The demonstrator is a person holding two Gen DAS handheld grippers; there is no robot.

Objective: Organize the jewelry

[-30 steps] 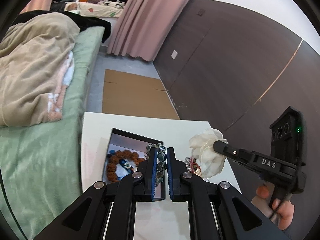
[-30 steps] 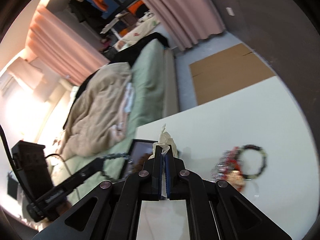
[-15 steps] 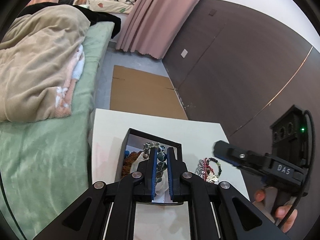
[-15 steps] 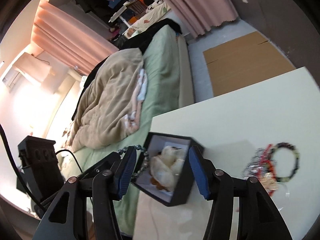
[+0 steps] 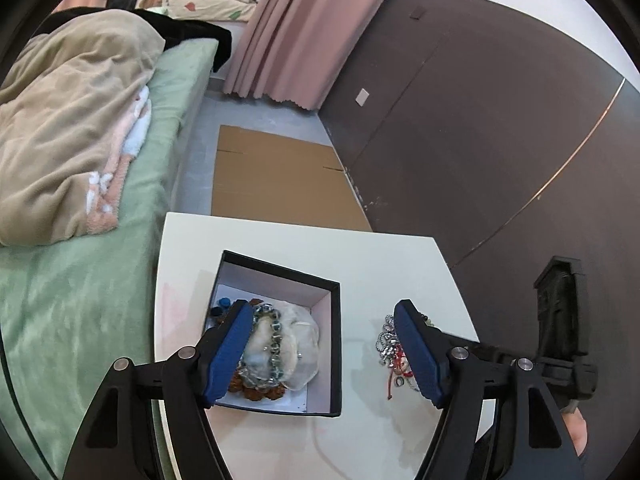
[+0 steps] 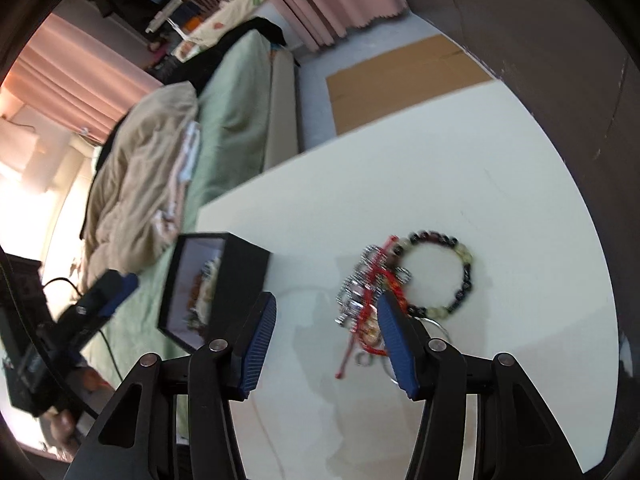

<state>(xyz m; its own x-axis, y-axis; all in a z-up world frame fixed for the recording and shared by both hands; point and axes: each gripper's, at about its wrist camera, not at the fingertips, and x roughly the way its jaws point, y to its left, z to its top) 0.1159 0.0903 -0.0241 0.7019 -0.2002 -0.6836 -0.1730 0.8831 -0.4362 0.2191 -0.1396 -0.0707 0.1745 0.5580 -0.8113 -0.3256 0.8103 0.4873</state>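
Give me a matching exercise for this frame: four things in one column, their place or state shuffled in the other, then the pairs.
Things
1. grey bead bracelet
2. dark-and-pale bead bracelet
3. cardboard sheet
4. left gripper

Place or state
A. flat on the floor beyond the table
B. open, holding nothing
C. inside the black box, on top of a white pouch
D. on the white table, beside the red cord tangle

Pairs: 1-C, 2-D, 3-A, 4-B
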